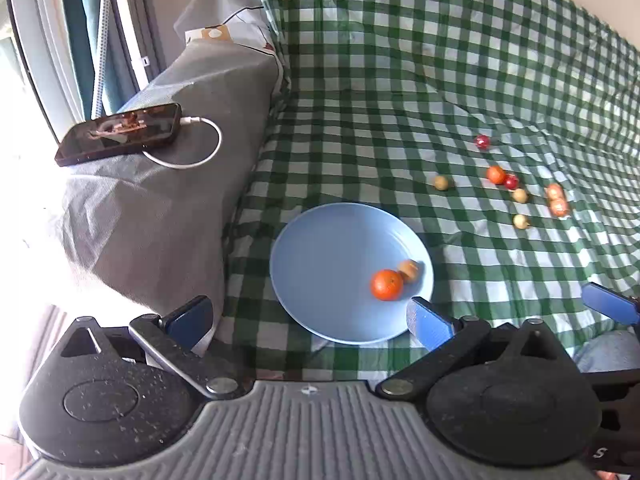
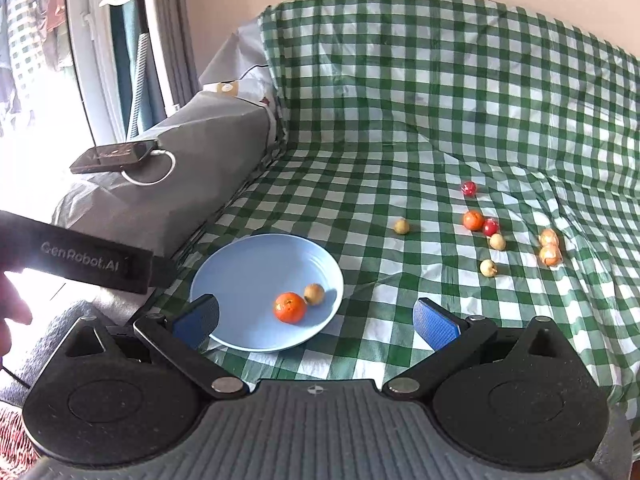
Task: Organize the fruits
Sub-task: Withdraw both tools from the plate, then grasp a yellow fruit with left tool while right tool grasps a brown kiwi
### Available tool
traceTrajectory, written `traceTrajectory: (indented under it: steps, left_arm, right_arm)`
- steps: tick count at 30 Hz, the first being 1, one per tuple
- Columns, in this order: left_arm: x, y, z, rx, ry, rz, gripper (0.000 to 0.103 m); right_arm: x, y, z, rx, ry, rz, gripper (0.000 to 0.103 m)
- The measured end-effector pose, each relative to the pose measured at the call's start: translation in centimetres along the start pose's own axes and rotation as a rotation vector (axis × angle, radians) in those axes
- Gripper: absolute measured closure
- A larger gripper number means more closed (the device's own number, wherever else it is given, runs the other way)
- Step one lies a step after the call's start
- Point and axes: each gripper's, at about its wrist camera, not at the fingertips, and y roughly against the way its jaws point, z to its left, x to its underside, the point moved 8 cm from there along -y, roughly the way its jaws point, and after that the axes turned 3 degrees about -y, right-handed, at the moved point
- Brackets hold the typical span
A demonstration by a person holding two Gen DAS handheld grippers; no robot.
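A light blue plate (image 1: 320,256) lies on the green checked cloth; it also shows in the right wrist view (image 2: 248,272). On it sit an orange tangerine (image 1: 386,285) (image 2: 290,307) and a small tan fruit (image 1: 409,270) (image 2: 314,293). Several loose fruits lie to the right: a tangerine (image 1: 496,175) (image 2: 473,220), red ones (image 1: 482,141) (image 2: 468,188), pale ones (image 1: 441,182) (image 2: 401,226) and two wrapped orange ones (image 1: 557,200) (image 2: 549,247). My left gripper (image 1: 308,316) is open and empty over the plate's near edge. My right gripper (image 2: 316,320) is open and empty just in front of the plate.
A grey covered armrest (image 1: 168,184) stands left of the plate with a phone (image 1: 120,134) and white cable on top. The checked cloth rises up a backrest (image 1: 440,40) behind. The left gripper's body (image 2: 80,256) shows at the left of the right wrist view.
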Motion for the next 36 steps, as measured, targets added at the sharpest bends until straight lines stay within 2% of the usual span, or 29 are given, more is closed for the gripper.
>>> traceTrajectory:
  steps: [4, 9, 18, 24, 29, 36]
  left_arm:
    - [-0.9, -1.2, -0.2, -0.027, 0.0, 0.023, 0.0]
    - [-2.6, -2.8, -1.7, -0.001, 0.0, 0.036, 0.0]
    - [-6.9, -8.4, -7.2, 0.051, -0.061, 0.066, 0.0]
    - [-10.6, -14.4, -11.9, 0.069, -0.116, 0.067, 0.0]
    - [-12.8, -20.7, -15.8, 0.112, -0.144, 0.089, 0.0]
    - [-14.7, -29.2, -19.6, 0.117, -0.209, 0.112, 0.0]
  right_arm:
    - [-0.1, -0.9, -1.4, 0.013, -0.039, 0.002, 0.001]
    - [0.0, -2.3, -3.5, 0.048, -0.092, 0.005, 0.001]
    - [0.3, -6.5, -10.3, 0.205, -0.189, 0.006, 0.001]
    - [0.2, -11.2, -17.0, 0.315, -0.239, 0.001, 0.001]
    - [0.0, -16.3, -21.4, 0.337, -0.22, 0.007, 0.001]
    - [-0.1, -23.1, -25.8, 0.369, -0.201, 0.046, 0.001]
